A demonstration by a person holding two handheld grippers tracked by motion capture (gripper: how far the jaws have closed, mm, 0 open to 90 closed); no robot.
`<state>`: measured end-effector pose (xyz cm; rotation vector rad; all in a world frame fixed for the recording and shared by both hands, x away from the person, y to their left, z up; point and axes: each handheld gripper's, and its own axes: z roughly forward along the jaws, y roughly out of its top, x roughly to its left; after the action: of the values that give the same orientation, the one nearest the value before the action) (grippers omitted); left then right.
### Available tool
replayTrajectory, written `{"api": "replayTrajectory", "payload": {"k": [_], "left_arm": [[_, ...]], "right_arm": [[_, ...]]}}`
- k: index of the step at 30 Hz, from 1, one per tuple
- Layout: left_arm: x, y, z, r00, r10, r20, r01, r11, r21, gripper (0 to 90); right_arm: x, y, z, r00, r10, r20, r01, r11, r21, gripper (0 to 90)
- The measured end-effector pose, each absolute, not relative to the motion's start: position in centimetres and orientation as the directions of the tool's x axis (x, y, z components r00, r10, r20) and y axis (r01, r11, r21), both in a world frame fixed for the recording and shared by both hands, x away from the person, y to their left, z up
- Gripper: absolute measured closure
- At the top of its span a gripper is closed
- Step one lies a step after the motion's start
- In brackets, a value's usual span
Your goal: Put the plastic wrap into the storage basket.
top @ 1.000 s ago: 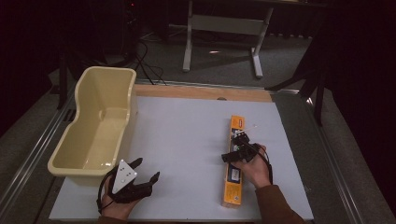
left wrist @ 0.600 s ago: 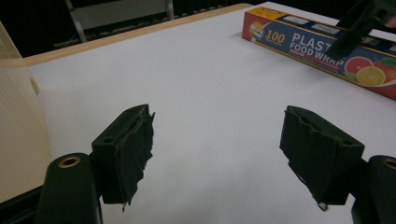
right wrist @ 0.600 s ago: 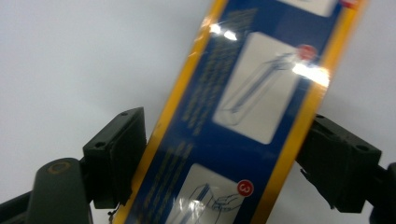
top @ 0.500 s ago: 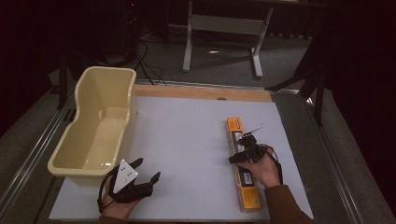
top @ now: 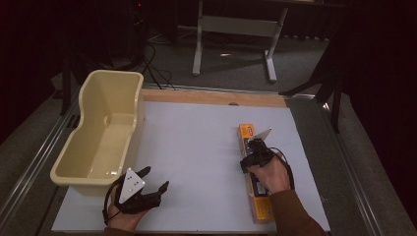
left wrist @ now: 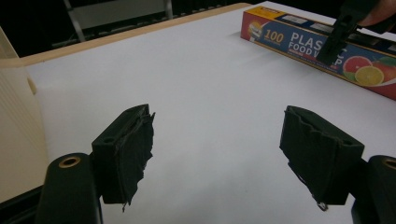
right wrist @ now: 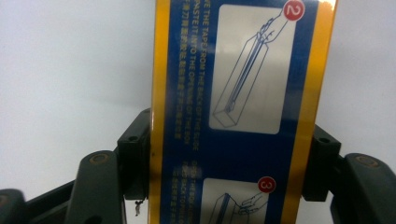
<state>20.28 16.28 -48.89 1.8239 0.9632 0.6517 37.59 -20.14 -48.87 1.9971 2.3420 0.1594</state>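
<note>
White table point(top: 196, 147) (wooden far edge), dark room behind.

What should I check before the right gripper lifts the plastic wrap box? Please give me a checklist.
1. Box between jaws: ok. The right gripper straddles the plastic wrap box, its jaws just closing, one on each long side.
2. Firm grip: cannot tell; contact looks likely.
3. Grip point centred: not ok; it sits toward the far end of the box.
4. Left gripper out of the way: ok, open, nothing between its jaws.
5. Cream tub free to receive: ok, nothing seen inside.
</note>
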Motion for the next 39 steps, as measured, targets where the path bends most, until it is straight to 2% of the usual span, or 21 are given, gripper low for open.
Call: {"api": "replayTrajectory", "payload": {"k": [8, 10, 11, 12, 14, 30, 39], "left_arm": [[20.3, 16.3, -48.9, 0.549, 0.835, 0.025, 0.333, -0.246, 0.910, 25.6], [20.3, 16.3, -48.9, 0.548, 0.836, 0.025, 0.333, -0.245, 0.911, 25.6], [20.3, 16.3, -48.9, 0.547, 0.837, 0.025, 0.333, -0.245, 0.911, 25.7], [20.3, 16.3, -48.9, 0.547, 0.837, 0.025, 0.333, -0.245, 0.911, 25.7], [20.3, 16.3, -48.9, 0.547, 0.837, 0.025, 0.333, -0.244, 0.911, 25.7], [20.2, 16.3, -48.8, 0.546, 0.837, 0.027, 0.331, -0.246, 0.911, 25.8], [20.2, 16.3, -48.8, 0.547, 0.836, 0.029, 0.331, -0.248, 0.911, 25.8]], "right_arm": [[38.2, -20.7, -48.7, -0.143, 0.988, 0.062, 0.987, 0.138, 0.078, 38.6], [38.3, -21.1, -48.6, -0.126, 0.986, 0.105, 0.990, 0.118, 0.081, 38.8], [38.4, -21.5, -48.5, -0.116, 0.980, 0.163, 0.991, 0.103, 0.081, 38.8], [38.4, -21.5, -48.5, -0.116, 0.980, 0.163, 0.991, 0.103, 0.081, 38.8], [38.4, -21.6, -48.5, -0.123, 0.972, 0.198, 0.991, 0.109, 0.082, 38.8], [38.4, -20.0, -46.4, -0.194, 0.940, 0.282, 0.978, 0.163, 0.132, 38.7], [38.7, -19.4, -44.8, -0.200, 0.914, 0.353, 0.975, 0.152, 0.160, 38.8]]}}
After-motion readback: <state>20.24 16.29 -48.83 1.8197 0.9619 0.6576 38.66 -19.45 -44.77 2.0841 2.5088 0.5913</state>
